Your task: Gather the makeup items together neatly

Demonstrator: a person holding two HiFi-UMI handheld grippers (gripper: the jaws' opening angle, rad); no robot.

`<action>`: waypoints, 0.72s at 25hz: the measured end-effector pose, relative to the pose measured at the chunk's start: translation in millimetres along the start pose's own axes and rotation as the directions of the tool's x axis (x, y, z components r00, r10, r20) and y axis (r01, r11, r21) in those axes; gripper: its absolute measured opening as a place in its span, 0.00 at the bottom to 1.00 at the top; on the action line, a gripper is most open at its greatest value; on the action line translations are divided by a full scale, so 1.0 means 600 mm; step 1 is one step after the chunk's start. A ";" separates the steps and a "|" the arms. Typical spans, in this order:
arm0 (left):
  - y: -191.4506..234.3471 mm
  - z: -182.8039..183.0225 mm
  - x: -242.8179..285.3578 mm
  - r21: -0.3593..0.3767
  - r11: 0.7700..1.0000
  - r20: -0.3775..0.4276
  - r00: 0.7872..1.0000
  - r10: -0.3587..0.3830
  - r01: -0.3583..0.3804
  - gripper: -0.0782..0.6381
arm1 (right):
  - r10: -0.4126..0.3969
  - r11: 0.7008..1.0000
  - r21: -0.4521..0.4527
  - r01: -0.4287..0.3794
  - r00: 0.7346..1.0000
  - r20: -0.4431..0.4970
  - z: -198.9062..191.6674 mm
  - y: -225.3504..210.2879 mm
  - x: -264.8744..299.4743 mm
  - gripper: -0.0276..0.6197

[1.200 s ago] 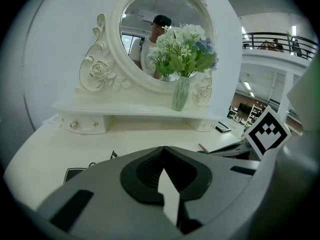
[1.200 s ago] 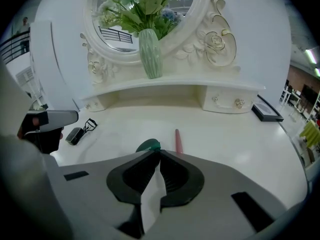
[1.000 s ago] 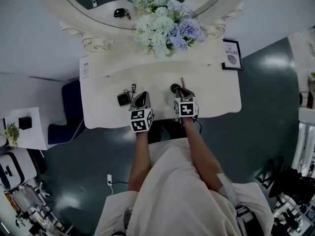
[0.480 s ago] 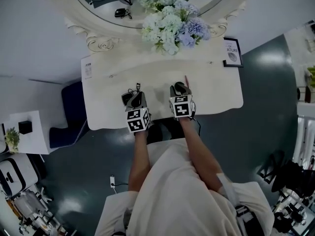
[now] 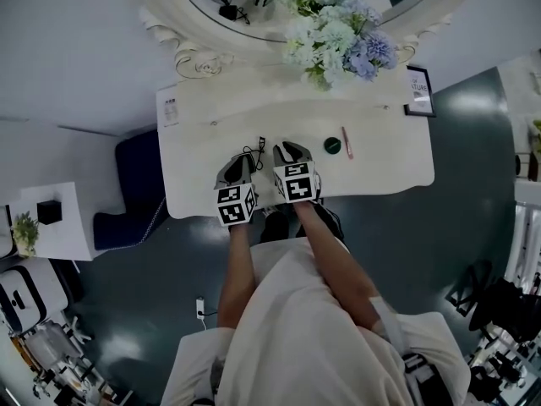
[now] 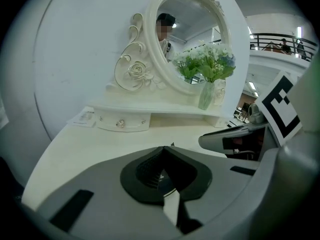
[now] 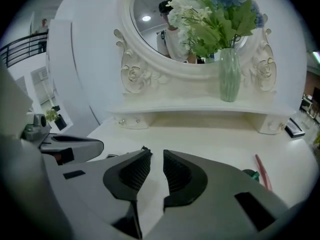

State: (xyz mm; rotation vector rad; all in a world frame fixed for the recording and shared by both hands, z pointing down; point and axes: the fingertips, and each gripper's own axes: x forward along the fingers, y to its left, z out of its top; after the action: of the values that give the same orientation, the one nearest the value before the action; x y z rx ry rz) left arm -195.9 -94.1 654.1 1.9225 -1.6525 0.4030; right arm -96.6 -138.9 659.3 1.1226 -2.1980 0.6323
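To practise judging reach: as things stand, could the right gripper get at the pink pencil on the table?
Probably yes. The right gripper is open and empty, and bare table lies towards the pink pencil. Only the small green lid sits close beside it, on the gripper's side.

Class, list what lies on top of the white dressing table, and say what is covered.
A green round container, a pink stick beside it and a black eyelash curler show. The left gripper and right gripper cover whatever lies beneath them.
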 end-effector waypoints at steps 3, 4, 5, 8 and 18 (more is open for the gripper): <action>0.034 0.002 -0.004 0.006 1.000 -0.004 1.000 0.004 -0.003 0.13 | 0.021 1.000 0.013 -0.021 1.000 0.004 0.011 0.037 0.024 0.22; 0.044 0.003 -0.004 0.008 1.000 -0.005 1.000 0.004 -0.004 0.13 | 0.027 0.999 0.017 -0.027 1.000 0.002 0.013 0.048 0.032 0.22; 0.053 0.005 -0.003 0.011 1.000 -0.005 1.000 0.003 -0.003 0.13 | 0.031 0.999 0.022 -0.031 1.000 -0.001 0.014 0.056 0.039 0.22; 0.078 0.015 0.002 0.019 1.000 -0.005 1.000 -0.001 0.001 0.13 | 0.032 0.999 0.038 -0.031 0.999 -0.014 0.016 0.071 0.061 0.22; 0.123 0.043 0.016 0.020 1.000 0.003 1.000 -0.012 0.012 0.13 | -0.023 0.997 0.076 0.031 0.995 -0.096 -0.002 0.068 0.111 0.18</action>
State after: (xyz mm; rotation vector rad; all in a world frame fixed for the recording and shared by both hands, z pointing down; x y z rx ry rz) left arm -269.3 -123.0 655.5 1.9477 -1.6443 0.4136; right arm -162.0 -153.6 699.8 1.1356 -2.0905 0.7491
